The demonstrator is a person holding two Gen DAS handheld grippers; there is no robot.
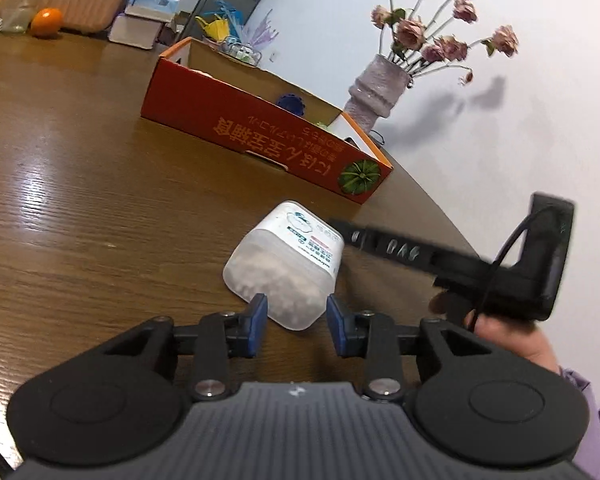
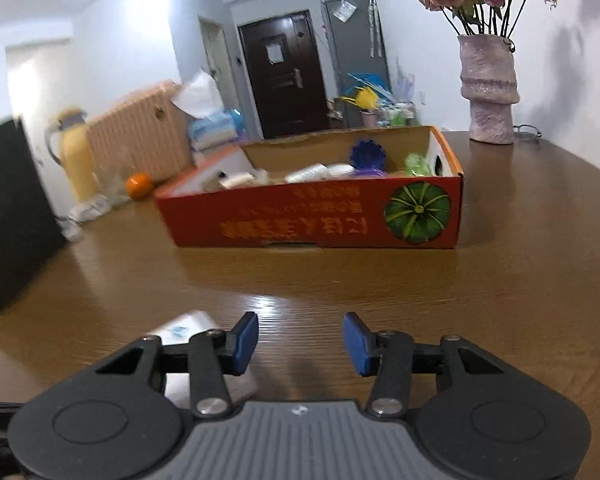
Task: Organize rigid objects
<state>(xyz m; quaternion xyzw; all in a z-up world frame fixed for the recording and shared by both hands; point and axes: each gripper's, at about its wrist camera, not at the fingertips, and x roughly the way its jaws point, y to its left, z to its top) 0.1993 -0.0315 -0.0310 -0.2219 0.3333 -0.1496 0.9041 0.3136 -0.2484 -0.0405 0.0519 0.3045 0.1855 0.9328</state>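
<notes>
path to box [image 2: 312, 216]: bare table [image 2: 300, 280] | obstacle: bottle [image 1: 288, 264] beside right gripper [image 2: 300, 340]

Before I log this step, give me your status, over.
Left gripper open, straddling the lying bottle, not clamped. Right gripper open, empty. Box ahead across bare table, path clear.

Both my views are evenly lit from overhead. Glare streaks the table [image 1: 40, 184]. The flowers [image 1: 428, 36] cast soft shadows on the wall [image 1: 520, 128]. Fisheye bending curves the edges, with dark corners. My right gripper [image 1: 342, 227] appears motion-blurred.
</notes>
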